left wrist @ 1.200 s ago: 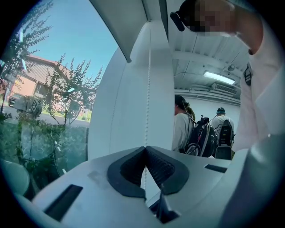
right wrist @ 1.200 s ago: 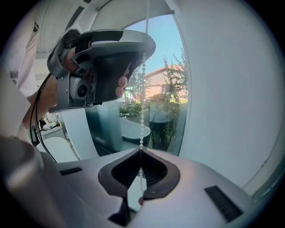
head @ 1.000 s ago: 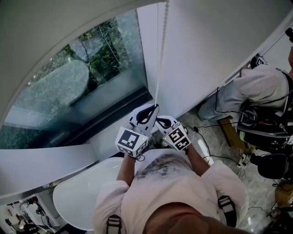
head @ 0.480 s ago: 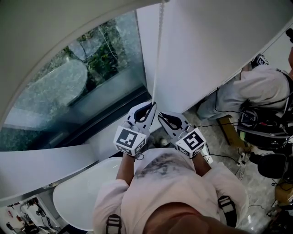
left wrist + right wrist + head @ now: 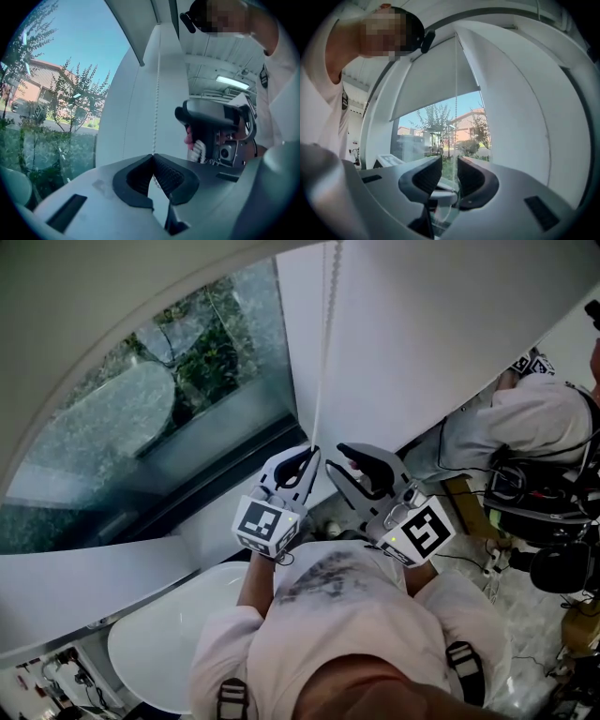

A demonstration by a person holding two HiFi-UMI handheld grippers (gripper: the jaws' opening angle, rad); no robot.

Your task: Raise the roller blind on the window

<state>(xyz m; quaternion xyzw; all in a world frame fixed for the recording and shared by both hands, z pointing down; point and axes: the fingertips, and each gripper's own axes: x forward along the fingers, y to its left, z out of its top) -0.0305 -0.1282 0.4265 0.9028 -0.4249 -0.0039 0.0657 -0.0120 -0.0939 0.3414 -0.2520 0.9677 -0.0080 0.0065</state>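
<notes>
1. Two hand-held grippers are at the bead chain [image 5: 325, 343] – it hangs plumb, long axis vertical, along the right edge of the window [image 5: 187, 390].
2. Left hand-held gripper [image 5: 309, 460] has its jaws pinched together on the chain at the tips; the chain runs straight up from them to the roller blind [image 5: 436, 79], whose bottom edge is partway up the glass.
3. Right hand-held gripper [image 5: 336, 460] has just been opening – jaws stand well apart, pads touch nothing.
4. In the right gripper view the chain [image 5: 455, 93] lines up with the gap. I can't tell whether it is inside the gap or just ahead of it.
5. Head view puts the right one just beside the chain, on its right side, tips a little above the left grip.
6. My read: the right is the free one and the nearer to fresh chain, so the re-grip goes above the left clamp, jaws closing across the vertical line.
</notes>
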